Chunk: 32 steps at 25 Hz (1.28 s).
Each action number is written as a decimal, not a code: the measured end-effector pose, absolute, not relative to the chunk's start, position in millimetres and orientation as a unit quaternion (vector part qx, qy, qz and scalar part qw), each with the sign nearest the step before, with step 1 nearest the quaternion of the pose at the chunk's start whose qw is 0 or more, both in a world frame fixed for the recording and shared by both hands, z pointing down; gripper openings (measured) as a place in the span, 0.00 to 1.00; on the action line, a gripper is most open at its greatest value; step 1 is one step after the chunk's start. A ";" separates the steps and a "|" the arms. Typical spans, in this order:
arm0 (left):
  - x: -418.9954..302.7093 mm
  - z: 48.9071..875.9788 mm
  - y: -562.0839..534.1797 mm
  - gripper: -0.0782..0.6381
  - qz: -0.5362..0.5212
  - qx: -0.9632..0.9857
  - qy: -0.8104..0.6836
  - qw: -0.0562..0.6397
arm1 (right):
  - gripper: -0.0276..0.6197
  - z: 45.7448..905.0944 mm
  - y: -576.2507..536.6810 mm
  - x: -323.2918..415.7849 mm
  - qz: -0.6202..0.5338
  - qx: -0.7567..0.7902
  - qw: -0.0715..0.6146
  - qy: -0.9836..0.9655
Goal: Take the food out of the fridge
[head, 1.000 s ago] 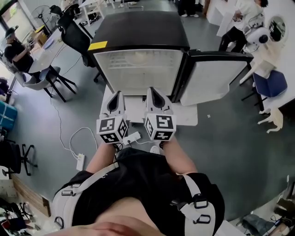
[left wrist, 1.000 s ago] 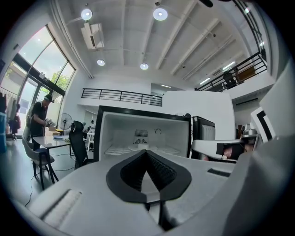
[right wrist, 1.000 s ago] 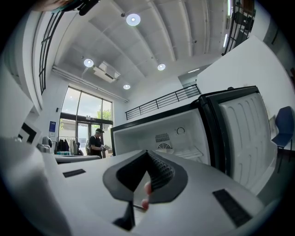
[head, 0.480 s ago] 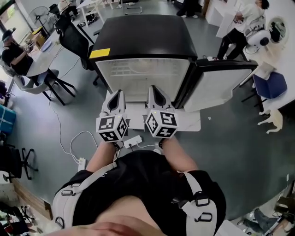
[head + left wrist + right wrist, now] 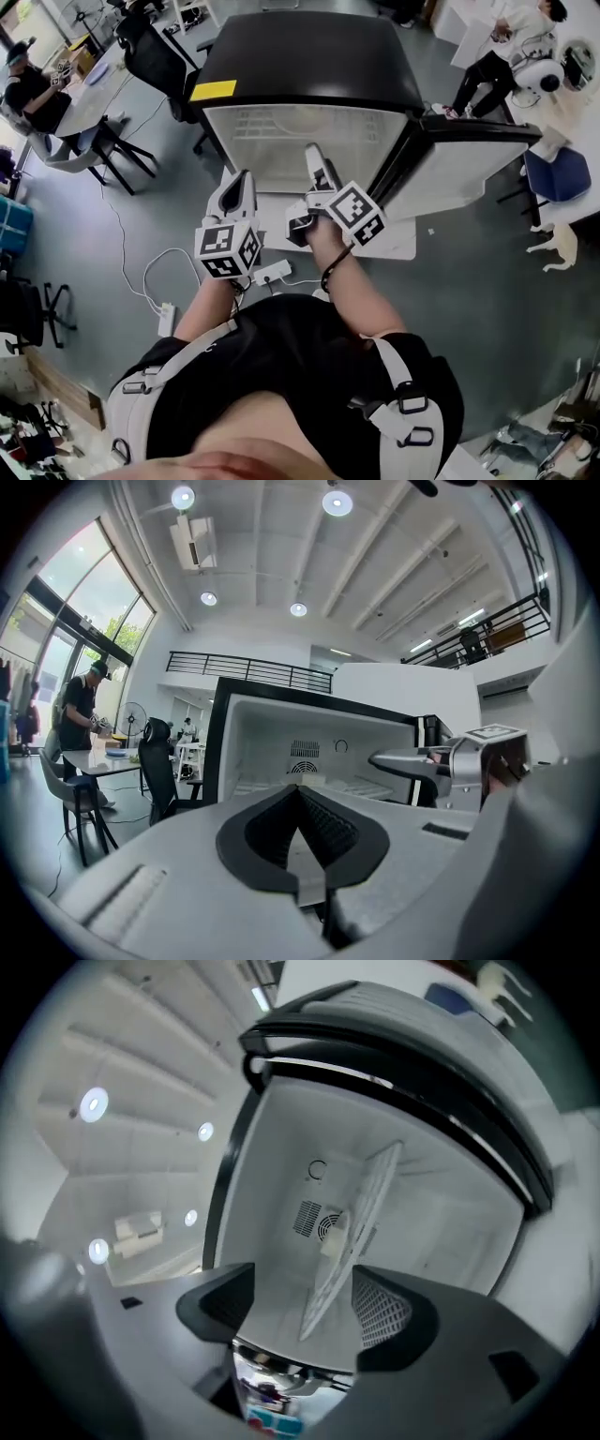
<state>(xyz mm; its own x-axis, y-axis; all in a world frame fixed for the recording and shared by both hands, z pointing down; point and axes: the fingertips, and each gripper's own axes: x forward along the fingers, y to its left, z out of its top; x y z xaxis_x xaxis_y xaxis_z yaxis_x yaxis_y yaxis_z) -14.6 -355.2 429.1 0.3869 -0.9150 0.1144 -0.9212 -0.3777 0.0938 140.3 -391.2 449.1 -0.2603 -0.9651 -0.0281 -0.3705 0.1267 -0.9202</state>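
Note:
The fridge has a black top and stands with its door swung open to the right. Its white inside holds a wire shelf, and a small pale block lies at the shelf's back, below the vent. That pale block also shows in the right gripper view. My left gripper is shut and empty, just short of the opening. My right gripper is rolled onto its side at the fridge mouth. Its jaws are opening, with nothing between them.
A white board lies on the floor in front of the fridge, with a power strip and cables beside it. A seated person and black chairs are at the left. Another person and a blue chair are at the right.
My right gripper has rolled onto its side, opened its jaws and pushed toward the fridge opening. The left gripper has also moved a little toward the fridge, still shut.

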 end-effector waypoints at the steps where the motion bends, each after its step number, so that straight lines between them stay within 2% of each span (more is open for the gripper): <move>1: -16.7 431.3 -355.5 0.11 0.024 0.829 -0.554 0.073 | 0.51 453.5 -396.3 138.3 -0.459 -0.484 0.367 0.648; 4: -22.5 435.3 -355.1 0.11 0.030 0.826 -0.558 0.077 | 0.52 462.4 -412.4 129.7 -0.516 -0.451 0.400 0.609; 17: -59.8 442.3 -353.7 0.11 0.039 0.806 -0.586 0.080 | 0.54 498.9 -471.0 119.8 -0.558 -0.481 0.400 0.545; 25: -78.9 443.0 -353.9 0.11 0.042 0.795 -0.599 0.080 | 0.54 520.6 -494.1 119.2 -0.561 -0.513 0.361 0.540; 26: -82.0 443.3 -354.6 0.11 0.042 0.794 -0.601 0.080 | 0.52 522.6 -492.3 116.1 -0.564 -0.513 0.350 0.545; 27: -85.0 443.7 -355.5 0.11 0.042 0.792 -0.603 0.081 | 0.41 522.8 -489.4 112.8 -0.564 -0.513 0.340 0.551; 30: -91.3 444.2 -358.9 0.11 0.042 0.790 -0.607 0.082 | 0.25 515.1 -481.9 107.9 -0.555 -0.504 0.335 0.572; 32: -91.8 443.9 -360.4 0.11 0.043 0.790 -0.606 0.082 | 0.22 512.5 -478.8 107.1 -0.562 -0.489 0.343 0.572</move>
<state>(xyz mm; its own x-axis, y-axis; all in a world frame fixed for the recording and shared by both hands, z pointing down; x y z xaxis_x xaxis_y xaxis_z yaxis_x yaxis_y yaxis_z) -91.8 -360.4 443.9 0.2619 -0.9507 0.1663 -0.9646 -0.2522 0.0770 107.1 -478.8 512.5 -0.2864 -0.9453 0.1564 -0.1738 -0.1093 -0.9787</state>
